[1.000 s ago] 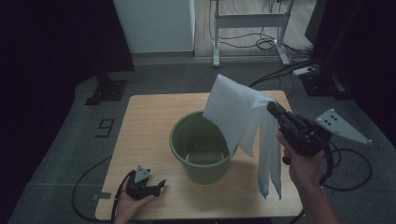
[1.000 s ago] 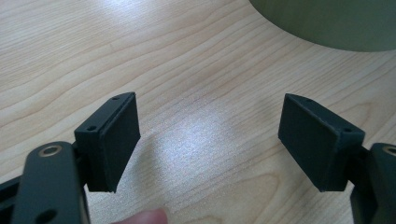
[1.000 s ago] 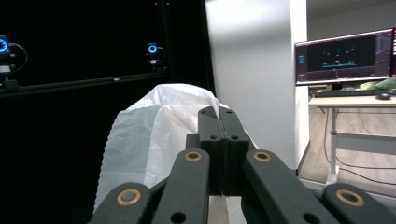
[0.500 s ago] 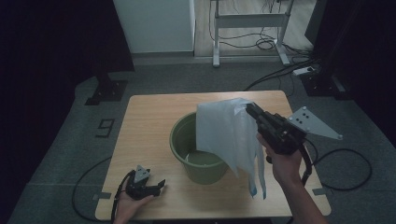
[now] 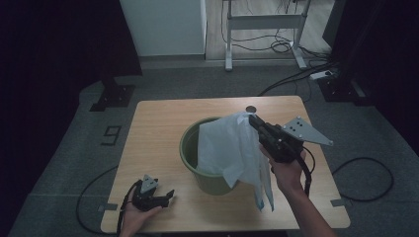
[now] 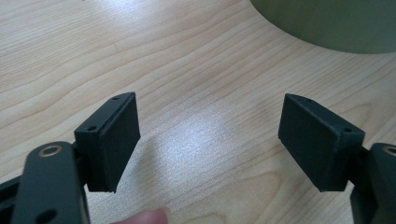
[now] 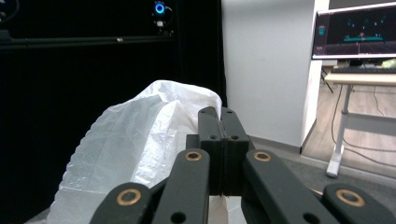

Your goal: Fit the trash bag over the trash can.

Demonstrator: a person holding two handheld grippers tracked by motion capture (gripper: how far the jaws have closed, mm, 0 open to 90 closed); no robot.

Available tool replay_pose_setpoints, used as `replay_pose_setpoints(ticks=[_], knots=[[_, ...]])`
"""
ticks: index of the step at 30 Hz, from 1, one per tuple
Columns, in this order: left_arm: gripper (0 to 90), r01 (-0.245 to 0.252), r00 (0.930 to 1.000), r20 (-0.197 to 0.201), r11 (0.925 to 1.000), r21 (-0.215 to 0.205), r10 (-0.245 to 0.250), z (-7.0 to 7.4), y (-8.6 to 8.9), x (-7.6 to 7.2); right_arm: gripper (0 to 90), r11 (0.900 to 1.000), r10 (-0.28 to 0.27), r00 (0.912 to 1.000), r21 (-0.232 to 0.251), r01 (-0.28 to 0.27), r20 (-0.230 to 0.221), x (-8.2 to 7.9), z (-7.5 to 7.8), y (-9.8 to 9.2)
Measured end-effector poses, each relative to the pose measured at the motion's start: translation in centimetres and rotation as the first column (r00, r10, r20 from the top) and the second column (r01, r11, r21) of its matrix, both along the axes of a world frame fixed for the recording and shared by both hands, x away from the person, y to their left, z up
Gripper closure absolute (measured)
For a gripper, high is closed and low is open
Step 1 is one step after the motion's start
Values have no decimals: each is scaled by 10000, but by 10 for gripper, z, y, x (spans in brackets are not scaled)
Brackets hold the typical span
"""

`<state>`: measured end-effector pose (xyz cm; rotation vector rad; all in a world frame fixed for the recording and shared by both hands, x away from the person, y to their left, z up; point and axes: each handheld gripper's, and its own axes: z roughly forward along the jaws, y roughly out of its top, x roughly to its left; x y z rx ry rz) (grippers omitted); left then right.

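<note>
A green bucket point(image 5: 190, 150) stands in the middle of the wooden table point(image 5: 153, 128). Over its right rim hangs a white plastic bag point(image 5: 232, 148), pinched at its top edge by my right gripper point(image 5: 253, 120), which is shut on it. In the right gripper view the bag point(image 7: 135, 149) billows to the left of the closed jaws, my right gripper point(image 7: 220, 116) level with its top. My left gripper point(image 5: 168, 196) rests on the table's front left corner, open, with only bare wood between its pads point(image 6: 114, 140). The bucket's wall point(image 6: 327, 23) curves across the top right of the left gripper view.
A dark round hole point(image 5: 251, 108) marks the table near its far edge. On the floor, cables point(image 5: 365, 168) loop to the right of the table and a desk frame point(image 5: 262, 29) stands behind it. A monitor point(image 7: 355, 30) glows in the right gripper view.
My right gripper has carried the bag leftward and down, from beside the bucket's right side to over its rim. The left gripper has stayed put.
</note>
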<state>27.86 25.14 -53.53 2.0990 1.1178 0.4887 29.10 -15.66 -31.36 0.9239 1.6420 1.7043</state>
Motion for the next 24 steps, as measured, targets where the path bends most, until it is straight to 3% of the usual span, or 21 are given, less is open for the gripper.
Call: replay_pose_setpoints(ticks=[2, 7, 14, 20, 24], knots=[[204, -30, 10000, 66, 10000, -94, 31, 4, -1, -1, 889, 10000, -85, 9999, -44, 85, -55, 1, -4, -1], [211, 3, 9988, 482, 9969, -790, 35, 28, -3, -8, 889, 9998, -185, 9998, -81, 184, -64, 2, -7, -4], [221, 216, 9959, 899, 9931, -1149, -113, 52, -9, -22, 889, 9995, -325, 9995, 49, 325, 45, 1, -5, -6], [222, 369, 9930, 1164, 9913, -1266, -221, 66, -11, -29, 888, 9990, -435, 9988, -44, 436, 221, -2, -1, -4], [222, 324, 9938, 1097, 9903, -1354, -175, 63, -10, -28, 889, 9987, -475, 9987, -170, 478, 174, 1, -5, 0]])
